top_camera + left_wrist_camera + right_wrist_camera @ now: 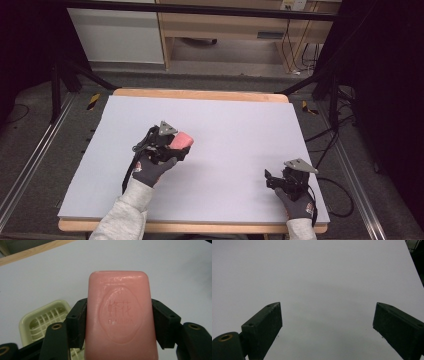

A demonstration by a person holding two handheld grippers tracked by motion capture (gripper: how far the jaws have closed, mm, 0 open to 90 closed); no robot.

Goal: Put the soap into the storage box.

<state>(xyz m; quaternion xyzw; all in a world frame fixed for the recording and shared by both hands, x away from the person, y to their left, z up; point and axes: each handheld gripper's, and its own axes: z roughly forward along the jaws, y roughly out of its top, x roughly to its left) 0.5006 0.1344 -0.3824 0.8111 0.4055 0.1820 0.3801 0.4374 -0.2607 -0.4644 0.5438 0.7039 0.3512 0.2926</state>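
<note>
A pink bar of soap (120,315) with an embossed oval mark is clamped between the two black jaws of my left gripper (119,322), which is shut on it. From above, the soap (181,139) sticks out past the left gripper (172,145) at the table's left middle. Below and to the left of the jaws in the left gripper view lies a pale yellow-green soap dish (43,321) with a slotted grid floor, partly hidden by the jaw. My right gripper (327,325) stands open over bare white surface; the high view shows it (274,181) near the front right edge.
The white board (225,125) covers a wooden table whose rim (200,94) shows at the back. Black frame legs and cables stand on the floor at both sides, with wooden furniture beyond the far end.
</note>
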